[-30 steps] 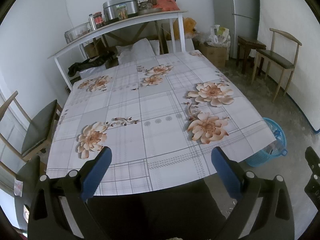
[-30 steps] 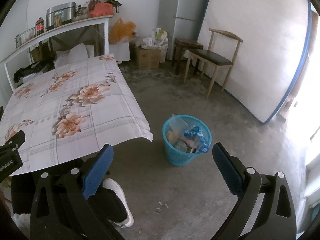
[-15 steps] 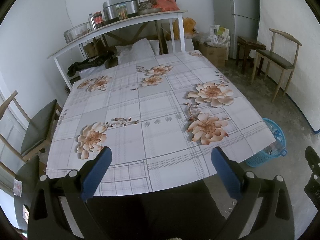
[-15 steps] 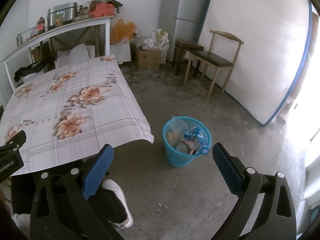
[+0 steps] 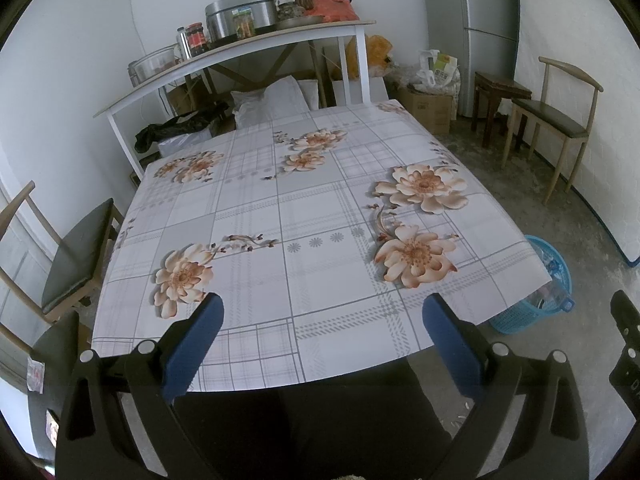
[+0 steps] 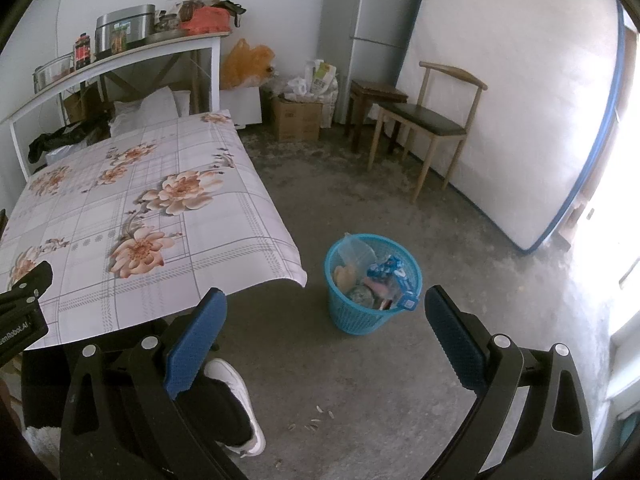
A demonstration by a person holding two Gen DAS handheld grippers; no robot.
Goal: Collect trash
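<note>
**A:** What does the left camera show?

**B:** The left gripper (image 5: 320, 344) is held over the near edge of a table (image 5: 256, 248) covered by a white checked cloth printed with peach flowers. Its two blue fingers (image 5: 192, 344) are spread wide apart with nothing between them. The cloth is bare. Below the gripper, a person's dark-clad lap fills the bottom of the view.

**B:** Past the table's right corner stands a blue basket (image 5: 548, 304) on the floor, partly hidden by the cloth's edge.

**A:** And the right camera?

**B:** The right gripper (image 6: 324, 344) is held above a grey concrete floor (image 6: 400, 380), fingers (image 6: 456, 344) likewise wide apart and empty. The basket (image 6: 352, 312) shows in full here, near the table's corner and just ahead of the gripper. Inside it lies the trash (image 6: 380, 284): a clear plastic piece, a blue-and-white wrapper and other crumpled bits, too jumbled to tell apart.

**A:** Anything else on the floor?

**B:** A few small pale scraps (image 6: 316, 420) lie on the concrete, nearer the camera than the basket. A white shoe (image 6: 236, 400) shows behind the left finger.

**A:** And the room?

**B:** A wooden chair (image 6: 432, 120) stands against the right wall, a grey fridge (image 6: 368, 20) in the far corner, and a white shelf (image 6: 120, 56) with pots and jars behind the table.
</note>
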